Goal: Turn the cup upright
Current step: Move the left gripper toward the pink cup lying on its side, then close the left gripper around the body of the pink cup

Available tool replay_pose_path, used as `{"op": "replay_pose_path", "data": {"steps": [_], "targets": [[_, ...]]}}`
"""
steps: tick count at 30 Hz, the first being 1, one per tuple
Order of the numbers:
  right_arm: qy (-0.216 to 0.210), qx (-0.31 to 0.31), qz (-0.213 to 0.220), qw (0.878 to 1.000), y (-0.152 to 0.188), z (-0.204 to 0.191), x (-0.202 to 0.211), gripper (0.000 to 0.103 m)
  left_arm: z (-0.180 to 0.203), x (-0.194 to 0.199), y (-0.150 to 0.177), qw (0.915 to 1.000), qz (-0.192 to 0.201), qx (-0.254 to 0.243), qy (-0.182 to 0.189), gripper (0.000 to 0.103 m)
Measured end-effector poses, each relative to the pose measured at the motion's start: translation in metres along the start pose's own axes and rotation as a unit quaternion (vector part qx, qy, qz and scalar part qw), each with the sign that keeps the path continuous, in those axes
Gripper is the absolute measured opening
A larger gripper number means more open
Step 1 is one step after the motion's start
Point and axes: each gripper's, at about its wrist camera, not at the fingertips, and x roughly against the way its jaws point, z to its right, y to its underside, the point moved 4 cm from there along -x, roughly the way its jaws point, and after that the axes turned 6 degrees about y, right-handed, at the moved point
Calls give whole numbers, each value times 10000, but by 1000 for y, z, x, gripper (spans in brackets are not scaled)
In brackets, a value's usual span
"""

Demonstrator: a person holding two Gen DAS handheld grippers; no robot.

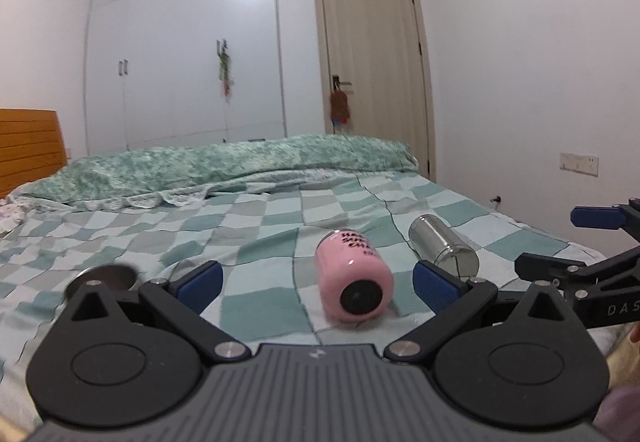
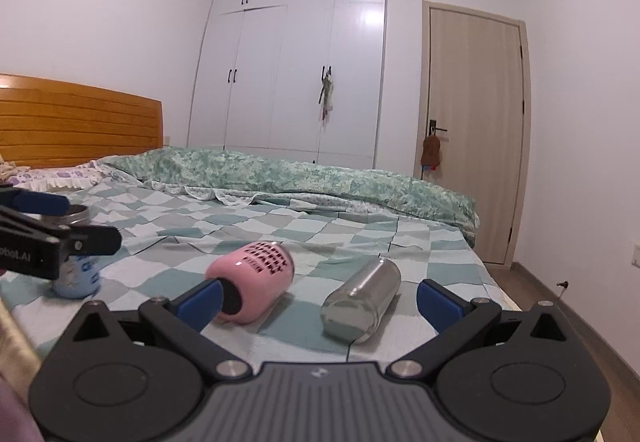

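Two cups lie toppled on the bed (image 1: 248, 218) | pink cup (image 1: 353, 278) sits centred ahead of your left gripper (image 1: 316, 280), base toward you, long axis pointing away | steel cup (image 2: 362, 300) lies between your right gripper's (image 2: 318, 302) fingers | both grippers spread wide, holding nothing

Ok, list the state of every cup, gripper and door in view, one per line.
pink cup: lying on its side
steel cup: lying on its side
blue cup: standing upright
left gripper: open, empty
right gripper: open, empty
door: closed
wardrobe: doors closed
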Motion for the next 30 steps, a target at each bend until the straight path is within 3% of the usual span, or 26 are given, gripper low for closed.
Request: {"op": "replay_pose_path", "data": {"steps": [8,13,19,25,30], "targets": [[-193,-22,-347,9992,-25,27,-71,103,-6,-82,-41,9971,-717,-16,250,103],[-427,293,-680,9963,-33,34,-115,103,-6,-132,-50,9930,-1119,-177,321,103],[-540,520,-1021,9920,-38,47,-167,103,-4,-203,-44,9779,-2005,-153,571,103],[-658,303,-1315,9887,-29,58,-206,103,-15,-252,-29,9660,-2433,-96,873,103],[-637,263,-1493,9864,-20,62,-226,103,-24,-286,-15,9462,-2998,-72,1215,103]]}}
